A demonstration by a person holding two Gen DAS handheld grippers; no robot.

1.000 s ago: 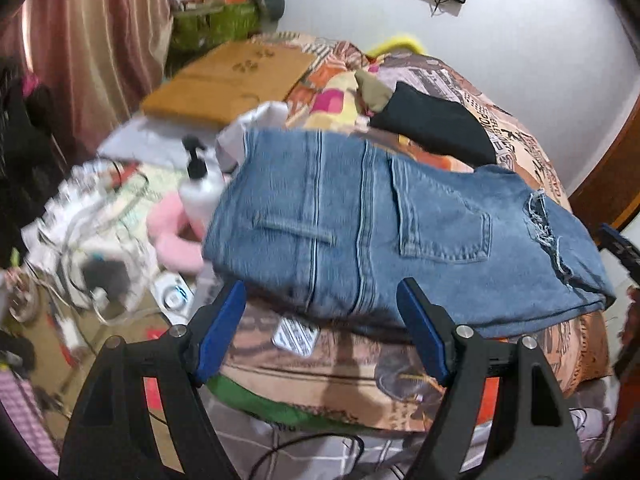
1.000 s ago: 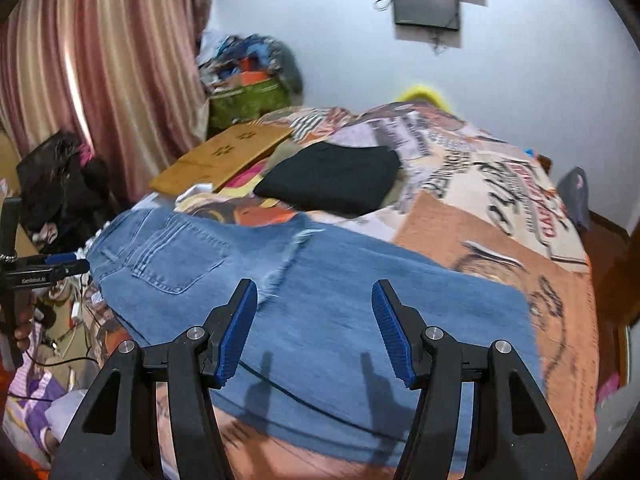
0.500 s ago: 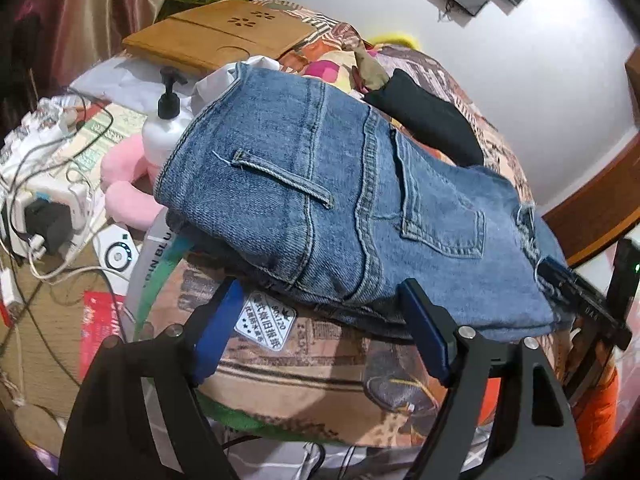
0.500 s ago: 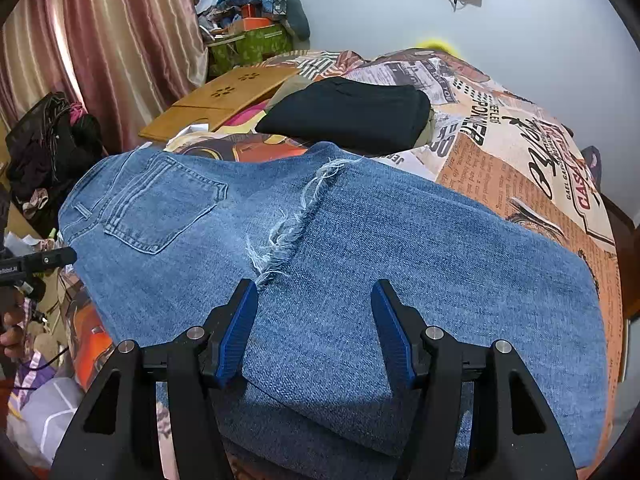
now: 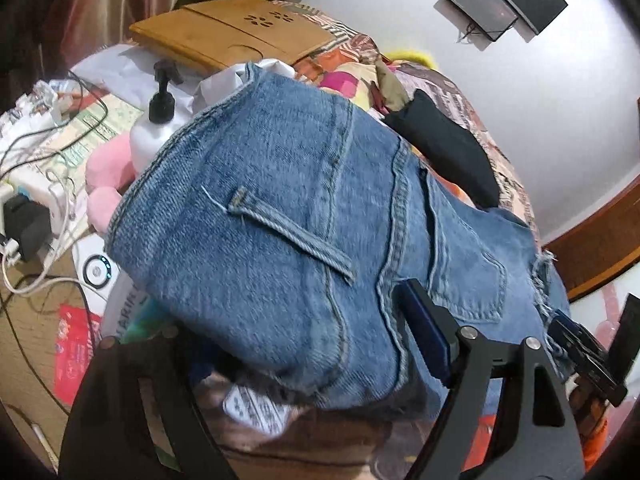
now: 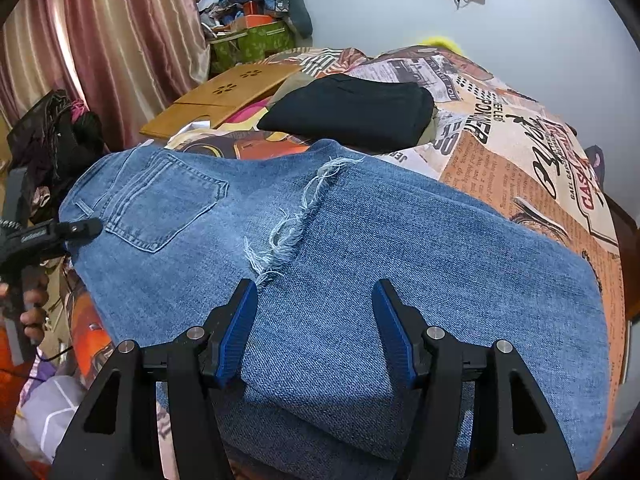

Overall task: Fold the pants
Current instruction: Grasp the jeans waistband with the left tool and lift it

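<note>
- Pants, blue denim, lie folded on the printed bedspread, frayed hem across the top layer.
- Left gripper straddles the waistband end, jaws spread, one finger hidden beneath the denim.
- Right gripper hovers released above the folded edge.
- Black folded garment lies beyond.

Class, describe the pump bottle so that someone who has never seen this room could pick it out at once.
Start at the bed with the newspaper-print cover and find the blue jeans lying on it. Just past the jeans' waistband corner, beside a pink plush toy, stands the pump bottle. It is the only white bottle there, topped by a black pump.
</note>
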